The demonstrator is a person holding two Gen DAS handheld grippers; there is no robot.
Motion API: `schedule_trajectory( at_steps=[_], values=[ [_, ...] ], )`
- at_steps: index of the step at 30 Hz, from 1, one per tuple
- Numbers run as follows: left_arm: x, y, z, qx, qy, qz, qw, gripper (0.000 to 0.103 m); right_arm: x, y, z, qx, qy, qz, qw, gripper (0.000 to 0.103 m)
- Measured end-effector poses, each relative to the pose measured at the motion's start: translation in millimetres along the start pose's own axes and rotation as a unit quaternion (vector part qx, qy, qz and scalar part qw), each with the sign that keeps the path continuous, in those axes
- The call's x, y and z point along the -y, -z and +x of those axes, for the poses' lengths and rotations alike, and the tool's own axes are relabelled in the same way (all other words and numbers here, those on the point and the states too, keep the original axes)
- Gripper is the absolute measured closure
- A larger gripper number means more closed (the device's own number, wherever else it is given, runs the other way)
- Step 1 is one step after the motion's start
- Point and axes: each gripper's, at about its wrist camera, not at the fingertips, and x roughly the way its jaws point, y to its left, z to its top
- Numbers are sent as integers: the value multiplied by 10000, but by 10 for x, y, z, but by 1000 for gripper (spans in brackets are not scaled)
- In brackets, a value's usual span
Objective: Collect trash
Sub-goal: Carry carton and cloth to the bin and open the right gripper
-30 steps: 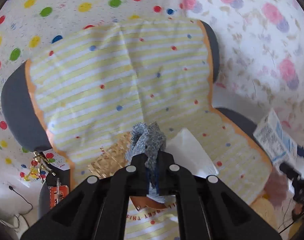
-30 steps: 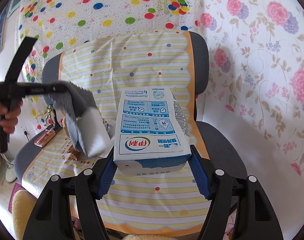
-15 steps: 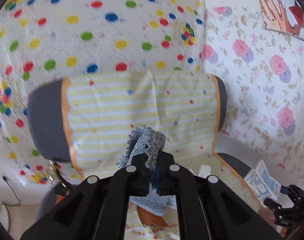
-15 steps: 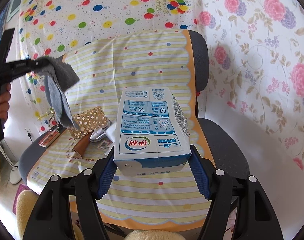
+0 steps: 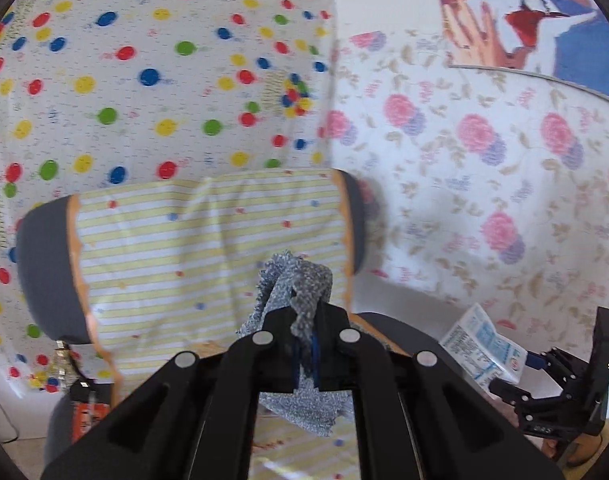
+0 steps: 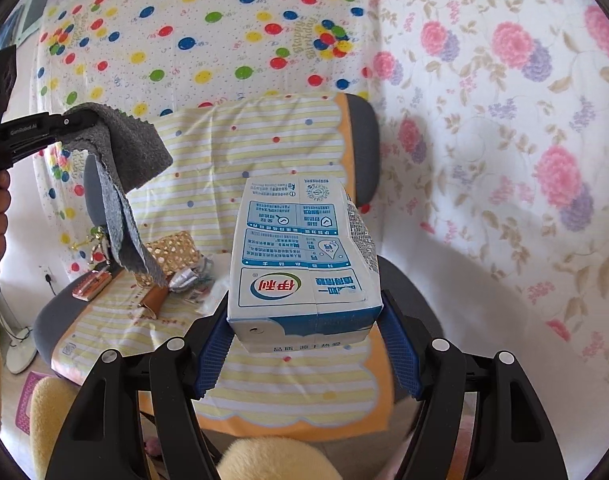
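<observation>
My left gripper [image 5: 302, 332] is shut on a grey fuzzy cloth [image 5: 300, 288] and holds it high above the chair seat; the cloth [image 6: 124, 168] hangs from that gripper [image 6: 76, 120] at the left of the right wrist view. My right gripper [image 6: 304, 344] is shut on a white and blue milk carton [image 6: 304, 256], held above the seat front. The carton [image 5: 480, 344] and right gripper [image 5: 544, 364] show at the lower right of the left wrist view.
An office chair [image 6: 360, 152] draped with a yellow striped cover [image 6: 244, 148] carries a gold woven box [image 6: 172, 252], a brown leather piece [image 6: 152, 300], crumpled wrappers [image 6: 188, 280] and an orange pack [image 6: 92, 284]. Dotted and floral sheets hang behind.
My left gripper has risen with the grey cloth, clear of the seat, and its view tilted up towards the wall. My right gripper holds the carton almost still.
</observation>
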Motion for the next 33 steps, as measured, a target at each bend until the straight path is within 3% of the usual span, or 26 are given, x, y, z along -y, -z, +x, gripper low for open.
schedule_trajectory(
  at_steps=[7, 12, 14, 19, 24, 28, 33],
  values=[
    [735, 361, 194, -189, 1105, 90, 9937, 101, 440, 371, -571, -306, 956, 189, 9948, 33],
    [1442, 815, 514, -596, 2034, 220, 9770, 101, 909, 891, -776, -922, 1623, 792, 9792, 33],
    [1678, 986, 593, -711, 2225, 309, 9718, 101, 1034, 1116, -788, -1181, 1763, 980, 9723, 34],
    [2053, 1342, 880, -1209, 2379, 457, 9627, 101, 1390, 1565, -609, -1533, 1929, 1524, 9571, 34],
    [2111, 1513, 1076, -1563, 2281, 519, 9596, 101, 1703, 1825, -297, -1678, 2011, 1925, 9457, 34],
    [2117, 1556, 1179, -1731, 2224, 593, 9576, 101, 1795, 1835, -233, -1683, 2088, 2025, 9418, 31],
    [2336, 1628, 1270, -1907, 2254, 1068, 9494, 101, 1764, 1694, -466, -1325, 2201, 1878, 9480, 30]
  ],
)
